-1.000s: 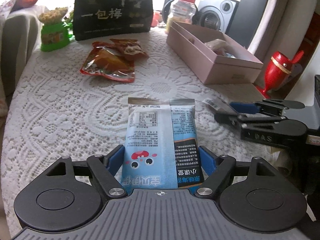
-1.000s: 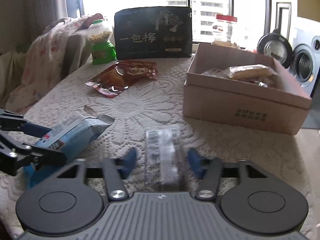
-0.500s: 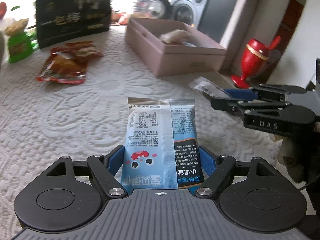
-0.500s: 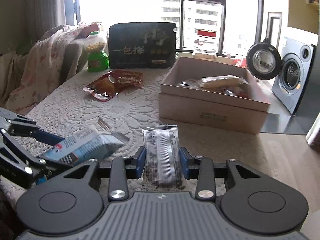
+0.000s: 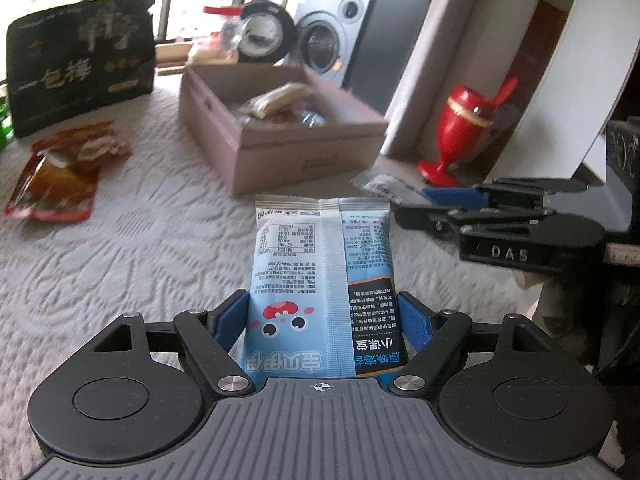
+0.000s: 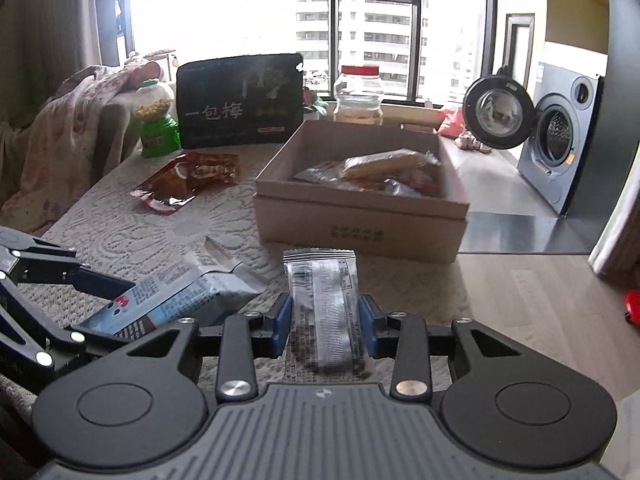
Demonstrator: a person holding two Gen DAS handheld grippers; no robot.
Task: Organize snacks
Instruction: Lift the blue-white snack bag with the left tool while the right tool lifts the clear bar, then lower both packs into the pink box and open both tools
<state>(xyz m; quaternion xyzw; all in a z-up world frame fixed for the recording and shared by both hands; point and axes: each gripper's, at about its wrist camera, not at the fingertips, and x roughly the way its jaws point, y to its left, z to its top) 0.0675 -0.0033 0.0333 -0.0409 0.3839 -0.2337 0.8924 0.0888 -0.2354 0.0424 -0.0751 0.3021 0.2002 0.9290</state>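
In the left wrist view, a blue snack packet (image 5: 322, 280) is clamped between the pads of the left gripper (image 5: 323, 318), held above the lace tablecloth (image 5: 140, 240); an open cardboard box (image 5: 280, 136) of snacks lies at twelve o'clock. In the right wrist view, a clear wrapped snack (image 6: 324, 304) is pinched by the right gripper (image 6: 325, 320) — the box (image 6: 360, 224) is seen at twelve o'clock, red packets (image 6: 188, 178) at ten.
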